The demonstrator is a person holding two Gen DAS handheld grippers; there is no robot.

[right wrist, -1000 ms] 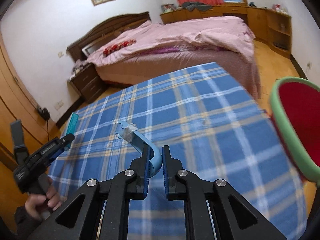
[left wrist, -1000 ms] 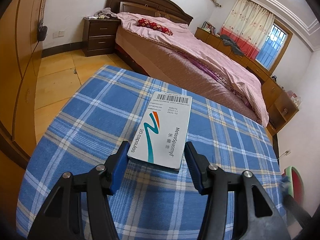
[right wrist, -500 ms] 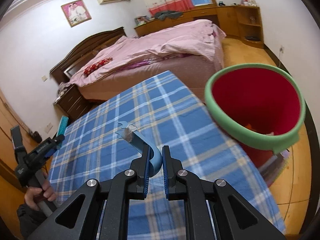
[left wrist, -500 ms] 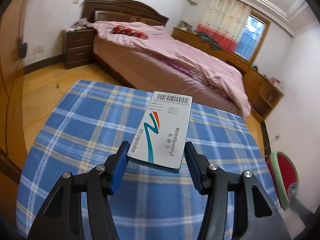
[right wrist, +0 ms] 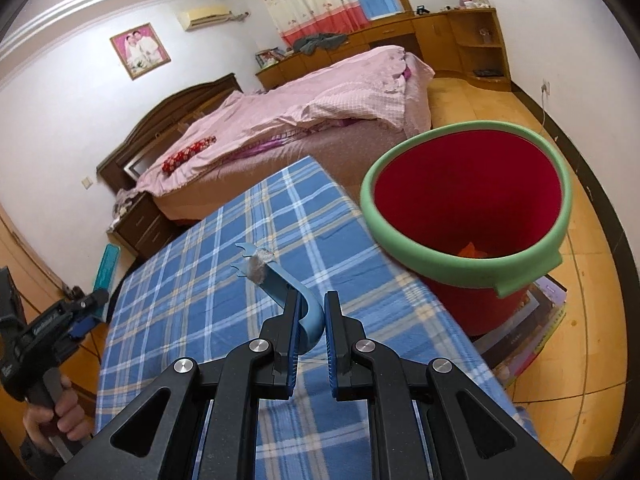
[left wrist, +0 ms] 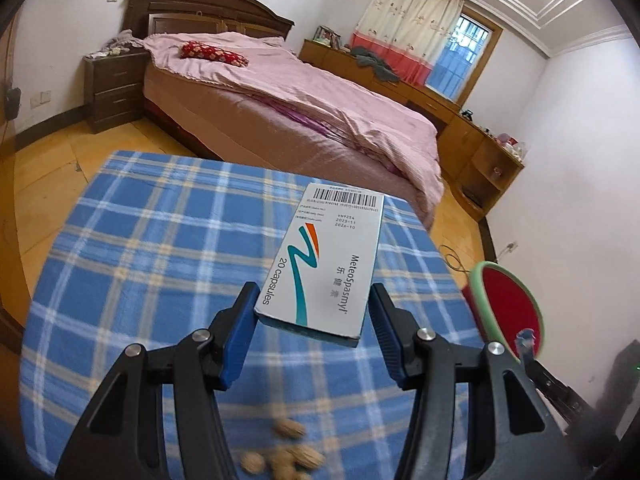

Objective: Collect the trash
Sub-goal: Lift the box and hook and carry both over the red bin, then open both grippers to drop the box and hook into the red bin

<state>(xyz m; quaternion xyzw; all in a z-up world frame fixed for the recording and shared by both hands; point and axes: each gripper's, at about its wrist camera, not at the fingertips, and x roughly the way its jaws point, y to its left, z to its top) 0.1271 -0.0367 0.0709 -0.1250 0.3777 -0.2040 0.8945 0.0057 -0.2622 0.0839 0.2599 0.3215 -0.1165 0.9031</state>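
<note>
Both grippers have swung toward the bin (right wrist: 464, 216), which now looks bigger and closer. Tilted down over the blue checked table (left wrist: 160, 248), the left gripper (left wrist: 312, 316) holds a pill box (left wrist: 328, 264) by its sides. Beside it, the right gripper (right wrist: 310, 320) pinches a blue plastic hook (right wrist: 280, 280) tightly, just beside the bin's green rim.

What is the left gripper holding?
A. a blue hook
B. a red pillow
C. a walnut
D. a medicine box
D: in the left wrist view the left gripper has its blue pads on both sides of the medicine box, lifted above the table, while the walnuts lie below it.
</note>
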